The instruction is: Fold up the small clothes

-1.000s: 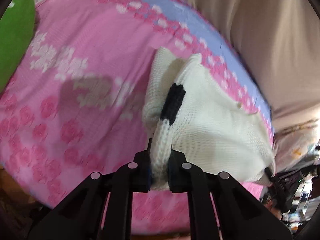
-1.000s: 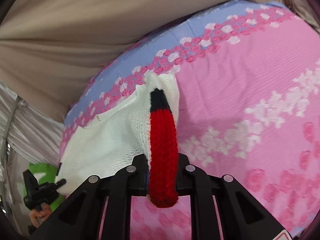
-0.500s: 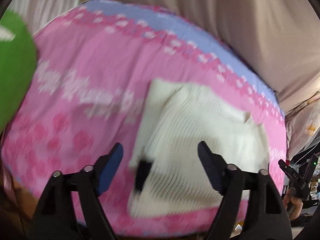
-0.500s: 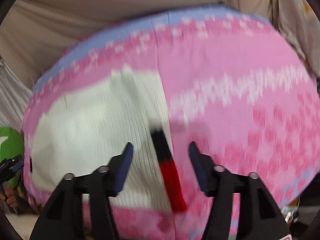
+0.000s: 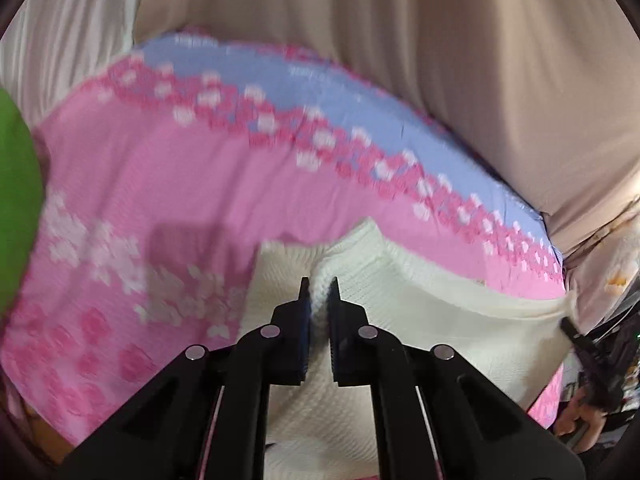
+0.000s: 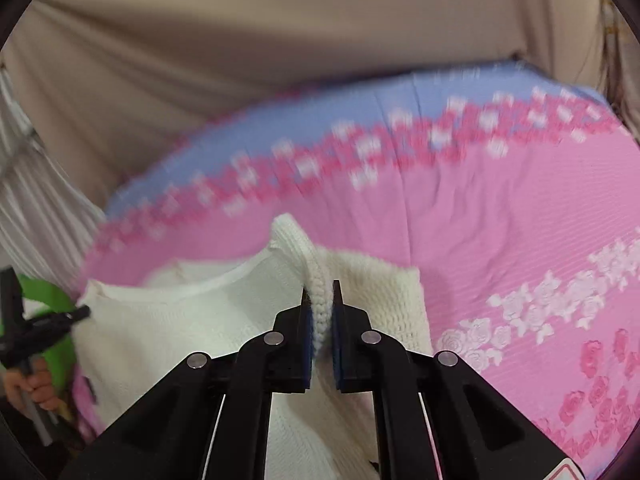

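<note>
A cream knitted sweater [image 5: 432,320] lies on a pink flowered bedspread [image 5: 168,184]. My left gripper [image 5: 319,286] is shut on a ridge of the cream knit at the sweater's left side, and the fabric peaks up between its jaws. In the right wrist view my right gripper [image 6: 319,288] is shut on a thick ribbed fold of the same sweater [image 6: 168,320] near its right edge. The stretch of knit between the two grips hangs lifted off the bedspread [image 6: 500,220]. The red and black sleeve ends are hidden.
Beige cloth [image 5: 440,48] hangs behind the bed, past the bedspread's blue border [image 5: 328,92]. A green object [image 5: 16,200] sits at the left edge. A person's hand [image 6: 36,388] holds the other gripper's handle at the left of the right wrist view.
Both grippers let go of the sleeve ends, opened wide over the flat sweater, then shut on new folds of cream knit and lifted them.
</note>
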The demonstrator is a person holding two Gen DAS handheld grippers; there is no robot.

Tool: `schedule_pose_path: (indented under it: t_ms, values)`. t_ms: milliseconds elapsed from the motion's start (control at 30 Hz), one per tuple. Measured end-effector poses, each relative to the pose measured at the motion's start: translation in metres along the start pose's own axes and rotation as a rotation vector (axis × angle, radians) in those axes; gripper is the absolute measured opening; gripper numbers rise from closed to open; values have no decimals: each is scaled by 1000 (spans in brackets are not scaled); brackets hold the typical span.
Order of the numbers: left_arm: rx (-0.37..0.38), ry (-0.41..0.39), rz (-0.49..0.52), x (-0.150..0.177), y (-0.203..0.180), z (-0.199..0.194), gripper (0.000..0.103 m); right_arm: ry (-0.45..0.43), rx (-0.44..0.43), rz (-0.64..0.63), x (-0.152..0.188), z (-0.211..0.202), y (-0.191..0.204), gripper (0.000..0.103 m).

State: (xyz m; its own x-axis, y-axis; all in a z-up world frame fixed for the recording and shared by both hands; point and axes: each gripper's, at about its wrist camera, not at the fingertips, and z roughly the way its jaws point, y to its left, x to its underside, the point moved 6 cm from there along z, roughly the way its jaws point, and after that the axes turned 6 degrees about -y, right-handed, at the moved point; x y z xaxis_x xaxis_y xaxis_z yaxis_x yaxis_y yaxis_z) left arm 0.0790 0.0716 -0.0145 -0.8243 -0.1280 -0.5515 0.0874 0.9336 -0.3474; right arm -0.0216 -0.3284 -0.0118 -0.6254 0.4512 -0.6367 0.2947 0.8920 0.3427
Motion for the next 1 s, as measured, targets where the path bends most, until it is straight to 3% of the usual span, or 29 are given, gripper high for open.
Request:
schedule_pose_path:
  t_ms: [67, 133, 167, 267, 300, 333, 400, 500, 600, 667, 733, 833, 900, 1000]
  values:
    - [-5, 0, 12, -16, -4, 9, 7, -78, -10, 12, -22, -28, 1, 7]
    - [-31, 26, 26, -23, -6, 38, 7, -85, 0, 12, -41, -17, -7, 7]
    - [-82, 60, 79, -18, -6, 66, 7, -69, 32, 0, -45, -3, -12, 7]
    - [-203, 186, 166, 21, 4, 131, 7, 140, 156, -14, -18, 88, -46, 7]
    - [-197, 194, 165, 29, 8, 138, 7, 212, 172, 7, -4, 110, -56, 6]
    - [-192, 157, 183, 29, 7, 135, 8, 260, 180, 25, 9, 127, -64, 6]
    - [-186, 147, 183, 27, 4, 121, 15, 227, 182, 68, 4, 120, -64, 10]
    - [-193, 82, 135, 22, 4, 74, 35, 131, 154, 110, -14, 77, -48, 19]
    - [-163, 32, 133, 32, -17, 37, 37, 44, 120, 23, -9, 21, -12, 20]
    - [-132, 72, 168, 58, -37, 34, 38, 82, 51, -11, 12, 14, 17, 19]
    - [-109, 164, 194, 98, -54, 50, 38, 188, -39, -33, 51, 28, 56, 11]
    - [-163, 241, 252, 138, -55, 70, 38, 302, -86, -154, 102, 56, 97, 9]
    - [-172, 202, 301, 141, -54, 65, 39, 366, -34, -227, 128, 72, 94, 7]
    - [-176, 205, 292, 141, -49, 56, 38, 366, -14, -81, 123, 51, 63, 5]
